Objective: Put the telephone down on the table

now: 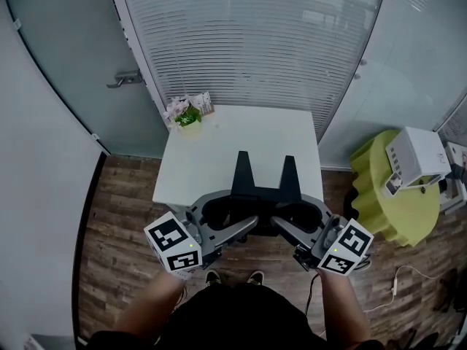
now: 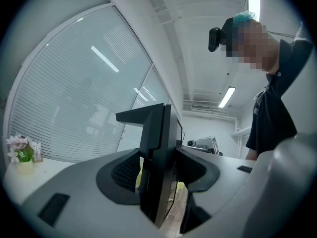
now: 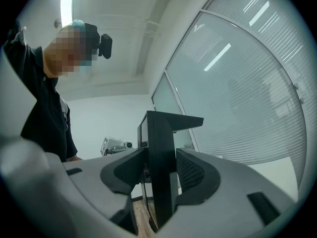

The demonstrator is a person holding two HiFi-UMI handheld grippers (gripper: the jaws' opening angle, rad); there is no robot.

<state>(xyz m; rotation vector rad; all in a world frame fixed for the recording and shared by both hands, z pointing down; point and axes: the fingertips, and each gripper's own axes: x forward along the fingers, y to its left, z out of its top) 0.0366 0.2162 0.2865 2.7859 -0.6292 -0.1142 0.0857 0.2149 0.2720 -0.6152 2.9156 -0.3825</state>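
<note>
The telephone [image 1: 263,190] is a flat black piece with two tapered prongs pointing away from me, held over the near edge of the white table [image 1: 219,141]. My left gripper [image 1: 230,215] is shut on its left end and my right gripper [image 1: 295,215] on its right end. In the left gripper view the black telephone [image 2: 158,133] stands edge-on, pinched between the grey jaws of the left gripper [image 2: 159,178]. The right gripper view shows the same edge-on telephone [image 3: 161,133] clamped in the right gripper [image 3: 161,177]. I cannot tell whether it touches the tabletop.
A small potted plant [image 1: 187,114] stands at the table's far left corner. Blinds and glass walls close the far side, with a door handle [image 1: 125,79] at the left. A lime-green round stand [image 1: 394,206] with a white device [image 1: 416,157] sits to the right; a cable [image 1: 394,283] trails across the wood floor.
</note>
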